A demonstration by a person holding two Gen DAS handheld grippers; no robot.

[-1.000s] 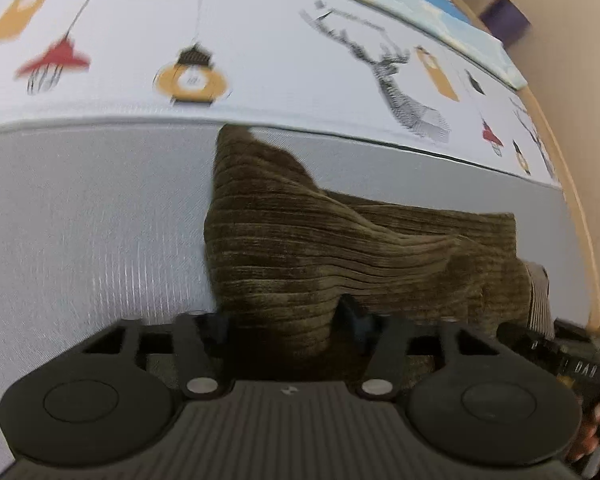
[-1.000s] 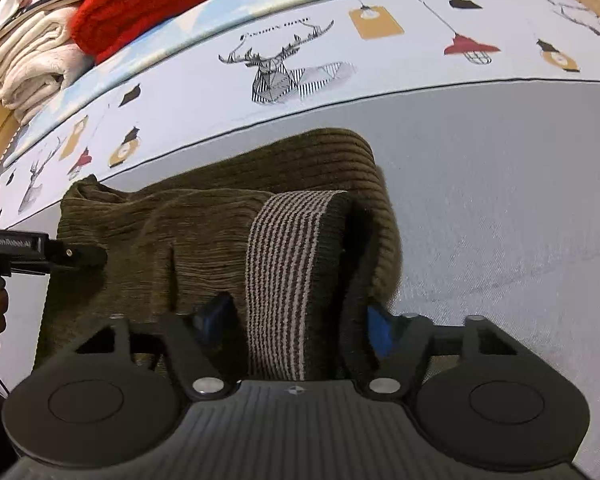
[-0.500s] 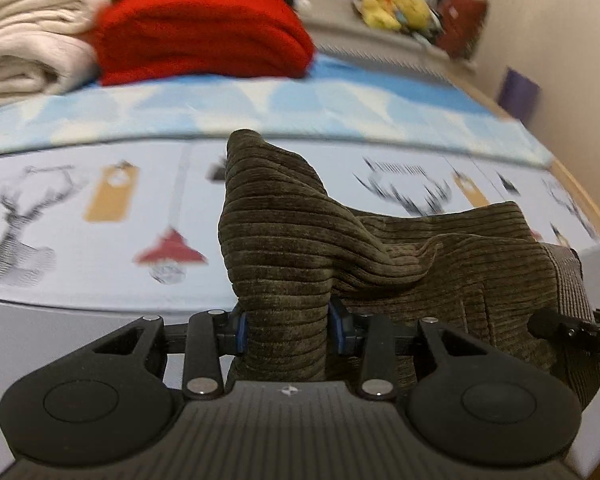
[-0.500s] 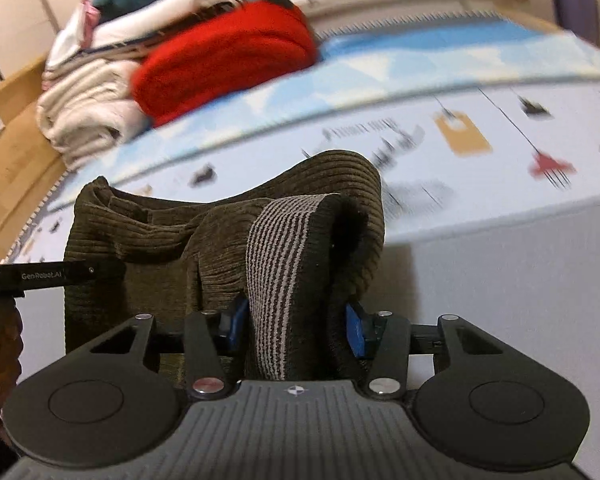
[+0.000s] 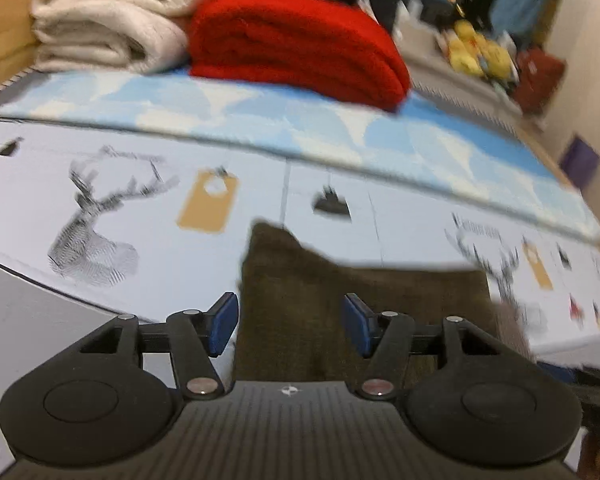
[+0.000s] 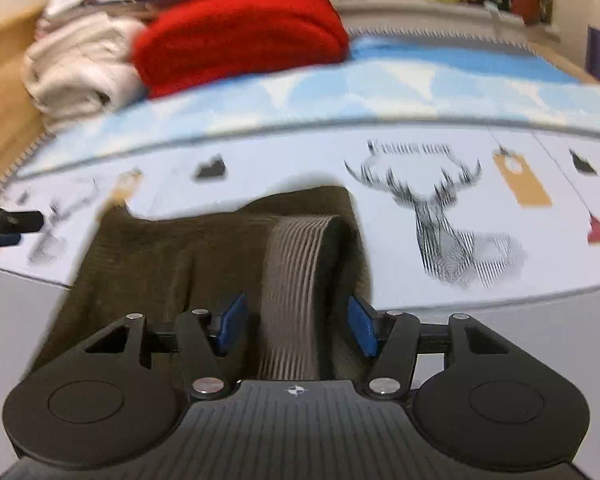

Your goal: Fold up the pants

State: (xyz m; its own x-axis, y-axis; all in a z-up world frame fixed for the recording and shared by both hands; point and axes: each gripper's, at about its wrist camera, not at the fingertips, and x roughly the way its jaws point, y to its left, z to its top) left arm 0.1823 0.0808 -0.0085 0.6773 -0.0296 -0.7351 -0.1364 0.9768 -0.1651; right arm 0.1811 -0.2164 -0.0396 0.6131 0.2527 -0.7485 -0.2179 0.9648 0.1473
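Seemingly a fold has been carried over, since the pants [image 6: 188, 256] are seen bunched on the bed sheet [image 6: 420, 152] between the just-opened left gripper [image 5: 290, 324] and right gripper [image 6: 296, 324], pads apart; flattening is left.

Your olive-brown corduroy pants [image 6: 204, 248] lie bunched on the printed bed cover, the striped grey waistband [image 6: 296, 280] turned up and showing.
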